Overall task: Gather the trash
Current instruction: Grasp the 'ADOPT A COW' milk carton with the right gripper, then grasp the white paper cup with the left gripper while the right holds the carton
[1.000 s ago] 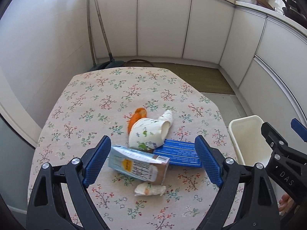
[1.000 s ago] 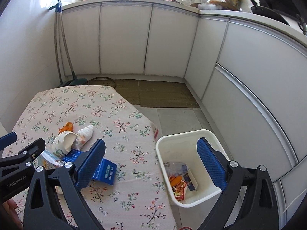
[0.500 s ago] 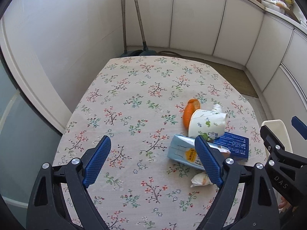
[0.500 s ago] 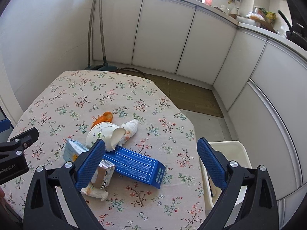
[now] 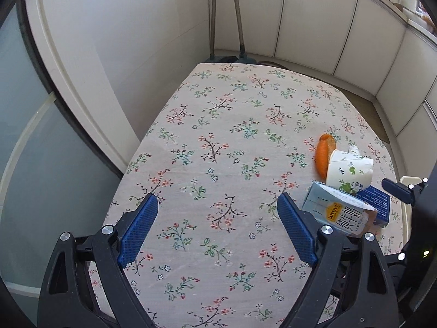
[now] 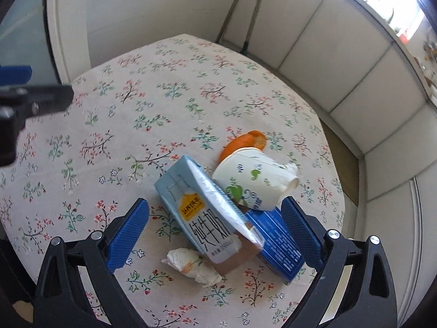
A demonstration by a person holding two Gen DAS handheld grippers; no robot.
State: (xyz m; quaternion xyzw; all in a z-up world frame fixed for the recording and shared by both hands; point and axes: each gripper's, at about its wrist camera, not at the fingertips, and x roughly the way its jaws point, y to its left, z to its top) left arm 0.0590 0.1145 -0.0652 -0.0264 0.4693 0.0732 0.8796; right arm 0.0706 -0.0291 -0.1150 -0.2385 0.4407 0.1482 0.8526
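A pile of trash lies on the floral table (image 6: 136, 104): a light-blue milk carton (image 6: 202, 207), a crushed white paper cup (image 6: 254, 181), an orange peel (image 6: 243, 143), a dark-blue flat box (image 6: 278, 243) and a crumpled tissue (image 6: 191, 265). My right gripper (image 6: 215, 227) is open and hovers right over the carton, jaws either side of the pile. My left gripper (image 5: 218, 227) is open and empty over bare cloth, left of the carton (image 5: 338, 213), cup (image 5: 348, 172) and peel (image 5: 322, 155).
The white bin's rim (image 5: 407, 188) shows at the table's right edge in the left wrist view. White cabinets (image 6: 341, 63) curve round the far side. Mop handles (image 5: 226, 16) lean on the wall behind the table. A glass door (image 5: 32, 150) stands at the left.
Both grippers have swung left. The right gripper has left the bin and closed in over the trash pile. The left gripper has moved off the pile to bare cloth.
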